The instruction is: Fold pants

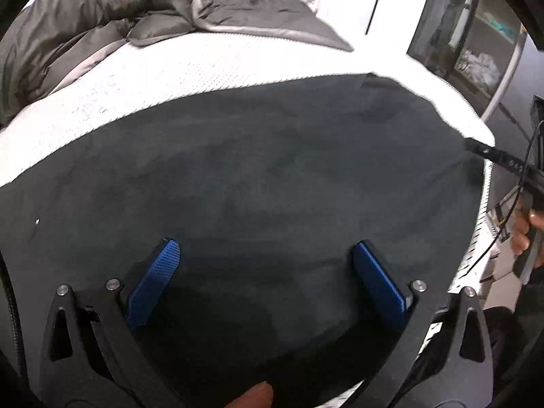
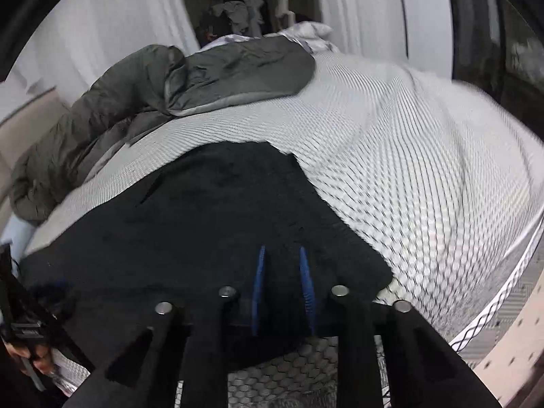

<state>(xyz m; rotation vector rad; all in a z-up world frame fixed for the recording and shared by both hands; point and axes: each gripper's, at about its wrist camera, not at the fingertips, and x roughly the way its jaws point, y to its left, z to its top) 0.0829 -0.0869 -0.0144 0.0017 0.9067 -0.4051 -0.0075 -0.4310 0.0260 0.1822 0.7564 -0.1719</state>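
Dark pants (image 1: 258,183) lie spread flat on a white textured bed cover (image 1: 142,95). My left gripper (image 1: 265,251) hangs over them with its blue pads wide apart and nothing between them. In the right wrist view the pants (image 2: 210,224) are a black shape near the bed's front edge. My right gripper (image 2: 280,255) has its blue pads close together, with dark pants fabric pinched between them at the near edge. The right gripper also shows in the left wrist view (image 1: 493,156) at the pants' right edge.
A grey duvet (image 1: 102,23) is bunched at the far left of the bed; it also shows in the right wrist view (image 2: 142,102). White pillows (image 2: 309,32) lie at the head. A dark cabinet (image 1: 469,34) stands beyond the bed's right side. The bed edge (image 2: 510,278) curves at right.
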